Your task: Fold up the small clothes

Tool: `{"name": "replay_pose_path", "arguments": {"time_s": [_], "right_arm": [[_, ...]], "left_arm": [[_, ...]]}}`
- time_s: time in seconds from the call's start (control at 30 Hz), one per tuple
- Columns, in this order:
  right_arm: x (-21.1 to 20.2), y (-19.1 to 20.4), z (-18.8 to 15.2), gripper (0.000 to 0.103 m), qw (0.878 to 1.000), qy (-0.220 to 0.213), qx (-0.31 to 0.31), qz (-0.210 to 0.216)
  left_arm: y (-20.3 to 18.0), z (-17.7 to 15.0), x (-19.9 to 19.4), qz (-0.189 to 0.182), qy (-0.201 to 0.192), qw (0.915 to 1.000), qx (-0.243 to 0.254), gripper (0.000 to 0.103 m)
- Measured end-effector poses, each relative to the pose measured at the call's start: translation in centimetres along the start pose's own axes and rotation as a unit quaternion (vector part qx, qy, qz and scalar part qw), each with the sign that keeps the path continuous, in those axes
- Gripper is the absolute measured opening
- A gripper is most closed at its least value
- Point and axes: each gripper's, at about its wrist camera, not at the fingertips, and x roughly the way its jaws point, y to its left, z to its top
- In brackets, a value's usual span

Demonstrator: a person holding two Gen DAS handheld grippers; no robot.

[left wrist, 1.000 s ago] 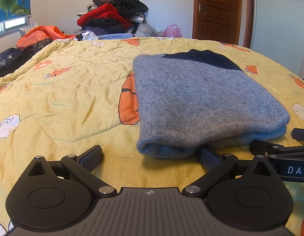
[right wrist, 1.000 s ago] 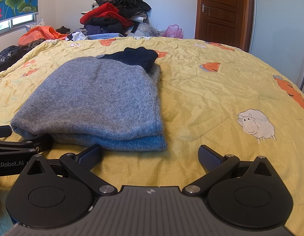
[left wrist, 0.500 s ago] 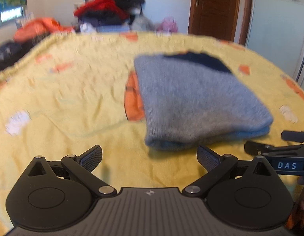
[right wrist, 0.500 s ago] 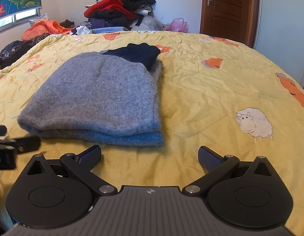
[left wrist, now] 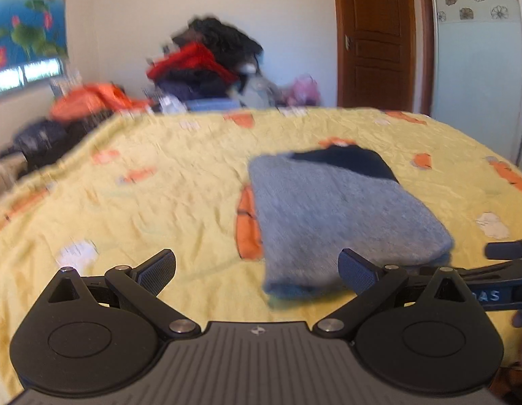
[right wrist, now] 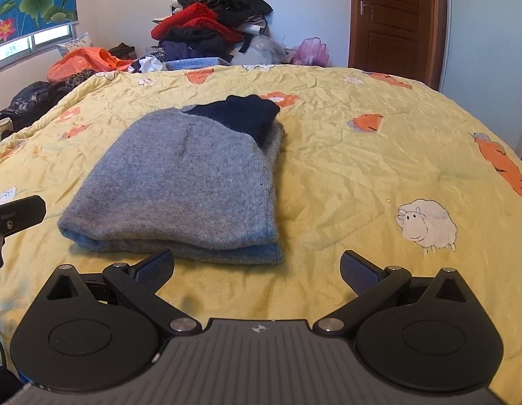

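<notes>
A grey knit sweater (right wrist: 186, 185) with a dark navy collar lies folded flat on the yellow bedspread (right wrist: 362, 155). In the left wrist view, which is blurred, the sweater (left wrist: 335, 216) lies ahead and to the right. My left gripper (left wrist: 257, 270) is open and empty, just short of the sweater's near edge. My right gripper (right wrist: 257, 268) is open and empty, in front of the sweater's near right corner. Each gripper's side shows at the edge of the other's view.
A heap of red, black and blue clothes (right wrist: 210, 30) is piled at the far end of the bed. Orange and dark clothes (right wrist: 82, 64) lie at the far left. A brown door (right wrist: 396, 17) stands at the back right.
Both grippers have drawn back from the sweater and risen, so it looks smaller and farther. Both have stayed open. The sweater has not moved.
</notes>
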Motion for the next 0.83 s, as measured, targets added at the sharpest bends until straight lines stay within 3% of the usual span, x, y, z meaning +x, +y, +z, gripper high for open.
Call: {"name": "replay_pose_path", "arguments": {"time_s": [0.13,0.47,0.57,0.83], "right_arm": [[0.1,-0.1,0.0,0.103,1.0,0.005,0.005,0.003],[-0.7,0.6,0.8,0.103,1.0,-0.001,-0.003,0.014],[-0.6,0.5,0.8,0.103,1.0,0.002,0.001,0.015],[-0.5,0.2,0.9,0.103,1.0,0.006,0.012,0.015]], "left_arm": [[0.3,-0.3,0.0,-0.023,0.009,0.9995,-0.02,0.103],[0.3,-0.3,0.5,-0.022,0.024,0.9992,-0.024,0.103],[0.5,-0.4,0.0,-0.001,0.01,0.9994,-0.034,0.103],[0.6,-0.5,0.4,-0.007,0.024,0.9989,-0.04,0.103]]}}
